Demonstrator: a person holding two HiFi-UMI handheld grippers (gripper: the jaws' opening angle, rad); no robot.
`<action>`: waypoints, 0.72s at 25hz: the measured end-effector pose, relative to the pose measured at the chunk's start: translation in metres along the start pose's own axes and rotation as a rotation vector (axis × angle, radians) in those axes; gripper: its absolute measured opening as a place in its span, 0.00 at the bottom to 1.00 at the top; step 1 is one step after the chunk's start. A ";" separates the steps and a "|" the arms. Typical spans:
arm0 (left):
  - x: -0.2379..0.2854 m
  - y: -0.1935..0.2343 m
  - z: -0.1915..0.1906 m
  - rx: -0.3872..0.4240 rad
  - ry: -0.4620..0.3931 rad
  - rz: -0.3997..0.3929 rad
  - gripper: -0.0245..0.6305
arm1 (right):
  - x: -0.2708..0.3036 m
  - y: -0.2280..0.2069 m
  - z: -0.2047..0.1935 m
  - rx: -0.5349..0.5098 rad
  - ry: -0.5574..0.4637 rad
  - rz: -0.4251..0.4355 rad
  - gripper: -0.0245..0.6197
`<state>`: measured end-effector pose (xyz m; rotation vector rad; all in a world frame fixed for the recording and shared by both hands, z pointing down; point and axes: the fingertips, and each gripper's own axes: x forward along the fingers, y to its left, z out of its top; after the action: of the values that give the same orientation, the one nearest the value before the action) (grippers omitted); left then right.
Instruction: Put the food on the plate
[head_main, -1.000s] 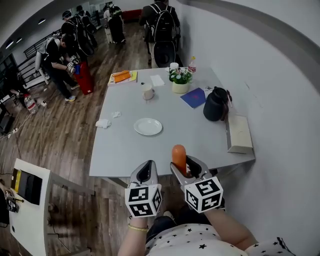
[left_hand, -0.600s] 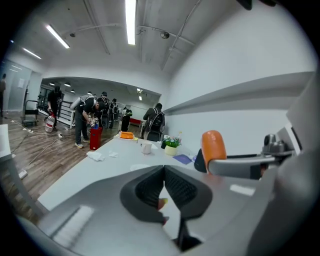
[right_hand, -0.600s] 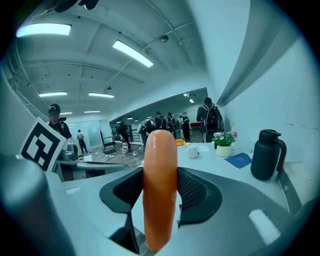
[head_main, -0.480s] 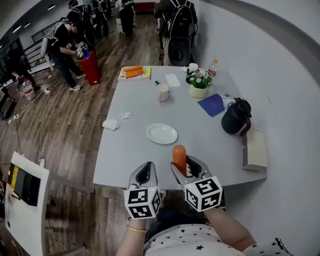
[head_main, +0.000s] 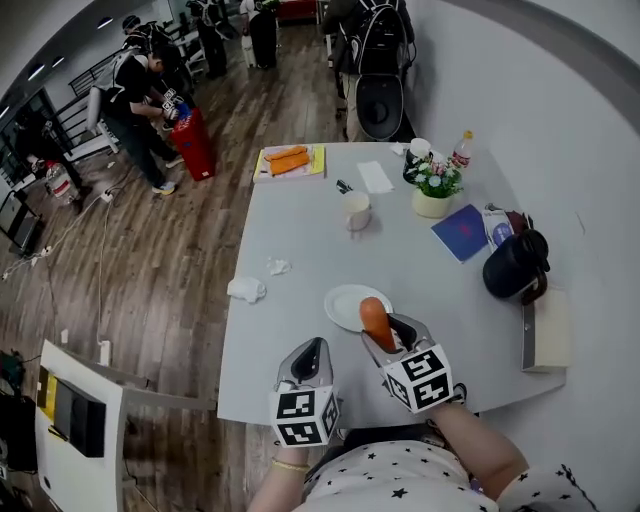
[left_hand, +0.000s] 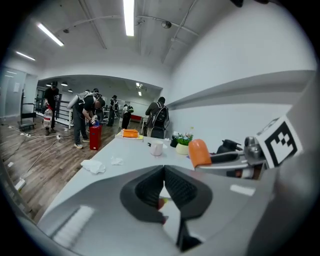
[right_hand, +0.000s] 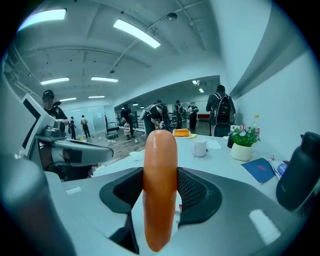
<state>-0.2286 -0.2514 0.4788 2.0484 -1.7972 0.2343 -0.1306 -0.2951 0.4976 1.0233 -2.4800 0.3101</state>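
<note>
An orange sausage (head_main: 376, 321) stands upright between the jaws of my right gripper (head_main: 385, 335), which is shut on it; it fills the middle of the right gripper view as sausage (right_hand: 160, 185). The sausage's top overlaps the near edge of the white plate (head_main: 346, 305) on the grey table (head_main: 300, 300). My left gripper (head_main: 311, 358) hovers over the table's near edge, left of the right one, jaws pressed together with nothing between them (left_hand: 163, 182). The sausage (left_hand: 199, 151) also shows in the left gripper view.
Beyond the plate stand a white mug (head_main: 357, 211), a flower pot (head_main: 433, 200), a blue booklet (head_main: 461, 231) and a black kettle (head_main: 515, 264). A tissue box (head_main: 548, 330) lies at the right edge, crumpled tissues (head_main: 247, 289) at the left. People stand on the wooden floor beyond.
The view has moved forward over the table. Both grippers now sit closer to the plate, and the sausage in the right gripper reaches its near edge.
</note>
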 end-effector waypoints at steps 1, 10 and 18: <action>0.007 0.003 0.000 0.000 0.003 -0.002 0.05 | 0.011 -0.005 -0.001 -0.033 0.028 0.010 0.37; 0.053 0.032 -0.008 -0.037 0.055 0.007 0.05 | 0.103 -0.027 -0.022 -0.410 0.378 0.171 0.37; 0.071 0.039 -0.016 -0.041 0.096 0.012 0.05 | 0.149 -0.022 -0.067 -0.685 0.649 0.290 0.36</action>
<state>-0.2538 -0.3128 0.5282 1.9646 -1.7434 0.2918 -0.1882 -0.3775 0.6284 0.2206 -1.8936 -0.1177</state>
